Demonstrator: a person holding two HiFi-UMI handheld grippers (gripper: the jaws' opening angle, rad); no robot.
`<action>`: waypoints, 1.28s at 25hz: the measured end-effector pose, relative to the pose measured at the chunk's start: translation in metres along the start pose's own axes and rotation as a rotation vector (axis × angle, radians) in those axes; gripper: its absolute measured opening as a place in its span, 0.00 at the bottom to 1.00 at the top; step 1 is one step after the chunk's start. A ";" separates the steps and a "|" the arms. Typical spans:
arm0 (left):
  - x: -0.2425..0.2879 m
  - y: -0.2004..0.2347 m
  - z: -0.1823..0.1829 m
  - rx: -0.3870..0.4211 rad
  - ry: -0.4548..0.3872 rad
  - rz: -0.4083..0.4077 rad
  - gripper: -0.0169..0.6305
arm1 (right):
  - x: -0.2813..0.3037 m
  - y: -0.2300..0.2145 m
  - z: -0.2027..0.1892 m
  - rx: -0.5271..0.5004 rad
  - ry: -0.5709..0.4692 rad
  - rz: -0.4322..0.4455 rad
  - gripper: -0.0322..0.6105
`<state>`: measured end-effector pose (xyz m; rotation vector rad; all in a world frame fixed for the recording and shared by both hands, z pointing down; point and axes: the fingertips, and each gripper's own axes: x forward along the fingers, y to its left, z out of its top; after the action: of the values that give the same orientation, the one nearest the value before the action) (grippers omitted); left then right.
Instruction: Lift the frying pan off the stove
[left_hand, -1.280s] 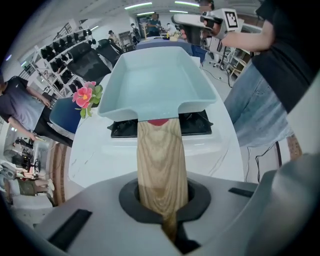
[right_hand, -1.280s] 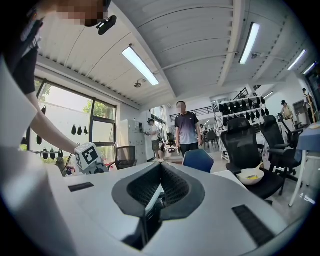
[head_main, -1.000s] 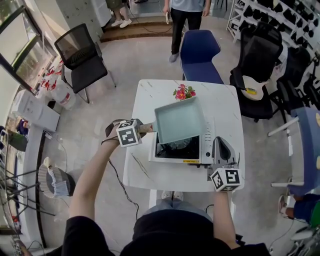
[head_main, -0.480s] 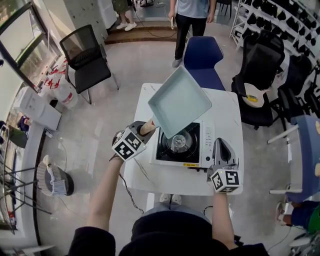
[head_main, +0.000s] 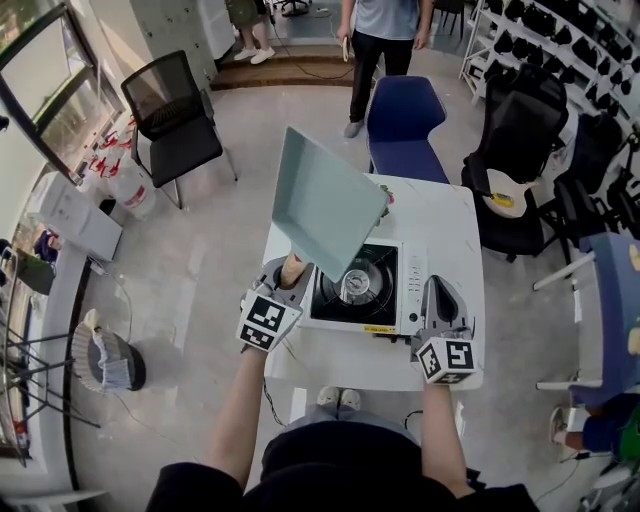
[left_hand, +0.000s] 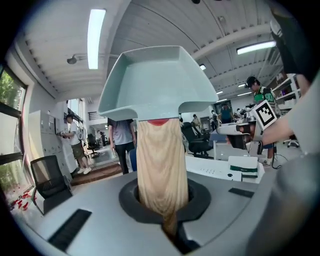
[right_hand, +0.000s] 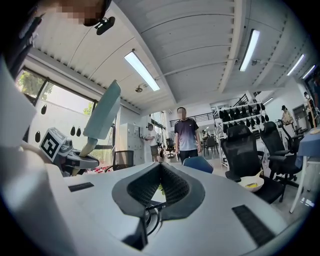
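The pale green square frying pan (head_main: 325, 200) hangs in the air above the table's left part, tipped steeply with its far edge up. My left gripper (head_main: 290, 278) is shut on its wooden handle (head_main: 293, 268). The left gripper view shows the handle (left_hand: 161, 165) running out from the jaws to the pan (left_hand: 155, 80) overhead. The portable gas stove (head_main: 405, 290) on the white table (head_main: 445, 215) has its burner (head_main: 352, 285) bare. My right gripper (head_main: 441, 285) lies by the stove's right front, shut and holding nothing. The right gripper view shows the pan (right_hand: 102, 117) at the left.
A blue chair (head_main: 405, 110) stands behind the table and a person (head_main: 378, 40) beyond it. A black mesh chair (head_main: 170, 110) is at the far left, black office chairs (head_main: 520, 110) at the right. A cable (head_main: 255, 385) hangs off the table's left front.
The pan went from lying just over the stove to high in the air and steeply tipped. My left gripper drew back toward me and lower left. The right gripper stayed put.
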<state>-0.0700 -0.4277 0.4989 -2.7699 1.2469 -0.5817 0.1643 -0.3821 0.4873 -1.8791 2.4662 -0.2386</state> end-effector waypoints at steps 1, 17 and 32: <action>-0.003 0.000 0.001 -0.008 -0.016 0.021 0.05 | -0.001 0.000 0.000 -0.003 0.000 -0.003 0.05; -0.053 0.000 0.006 -0.143 -0.196 0.249 0.05 | -0.020 -0.002 -0.002 -0.078 -0.003 -0.025 0.05; -0.063 -0.004 0.018 -0.169 -0.241 0.253 0.05 | -0.033 0.002 0.004 -0.096 -0.009 -0.039 0.05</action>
<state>-0.0985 -0.3808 0.4635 -2.6432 1.6157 -0.1242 0.1714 -0.3504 0.4804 -1.9615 2.4800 -0.1146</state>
